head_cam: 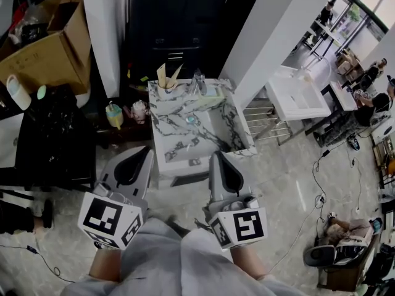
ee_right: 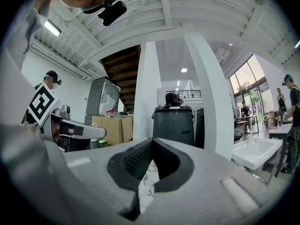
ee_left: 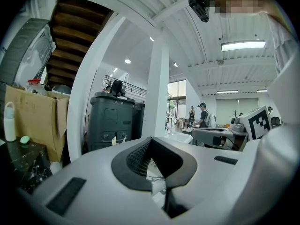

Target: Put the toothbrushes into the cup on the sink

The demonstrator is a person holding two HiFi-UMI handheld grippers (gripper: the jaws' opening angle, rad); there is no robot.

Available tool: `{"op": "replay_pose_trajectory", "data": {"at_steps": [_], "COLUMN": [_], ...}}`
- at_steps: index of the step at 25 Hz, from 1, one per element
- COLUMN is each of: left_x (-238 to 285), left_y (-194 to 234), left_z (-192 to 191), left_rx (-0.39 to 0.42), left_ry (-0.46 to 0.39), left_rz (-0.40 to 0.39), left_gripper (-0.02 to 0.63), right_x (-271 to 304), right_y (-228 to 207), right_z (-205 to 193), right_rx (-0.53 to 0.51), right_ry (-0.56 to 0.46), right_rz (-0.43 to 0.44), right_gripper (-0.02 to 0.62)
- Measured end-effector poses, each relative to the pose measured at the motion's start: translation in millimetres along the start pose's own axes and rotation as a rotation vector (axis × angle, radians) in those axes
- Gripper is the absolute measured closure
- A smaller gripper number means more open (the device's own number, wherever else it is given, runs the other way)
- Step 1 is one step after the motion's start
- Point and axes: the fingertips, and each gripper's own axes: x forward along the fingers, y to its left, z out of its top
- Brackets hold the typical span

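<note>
A marble sink (head_cam: pixel 170 143) stands just ahead of me in the head view. At its back left corner is a tan cup (head_cam: pixel 166 86) with two pale toothbrush handles (head_cam: pixel 162 74) sticking up out of it. My left gripper (head_cam: pixel 147 152) and right gripper (head_cam: pixel 217 158) hover side by side in front of the sink's near edge, both shut and holding nothing. In the left gripper view the left gripper (ee_left: pixel 151 139) has its jaws meeting at the tips, and the right gripper (ee_right: pixel 151 140) looks the same in its own view. A strip of marble shows below each pair of jaws.
A faucet (head_cam: pixel 199 82) rises at the sink's back. A dark bin (head_cam: pixel 185 23) and a white pillar (head_cam: pixel 265 36) stand behind. A cardboard box (head_cam: pixel 43 42) and black table (head_cam: pixel 49 134) with a white bottle (head_cam: pixel 17 91) are left. A white basin (head_cam: pixel 299 94) and people are right.
</note>
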Motion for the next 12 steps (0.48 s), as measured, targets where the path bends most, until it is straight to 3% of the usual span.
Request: {"op": "replay_pose_trajectory", "data": {"at_steps": [12], "left_x": [-0.9], "left_y": [0.0], "left_z": [-5.4], "left_rx": [0.001], "left_ry": [0.012], "left_rz": [0.003], "left_gripper": [0.601], "right_x": [2.7], "right_y": [5.7], "right_z": [-7.2], "right_rx": [0.004], "right_ry": [0.007], "right_rz": [0.023], "right_gripper": [0.597]}}
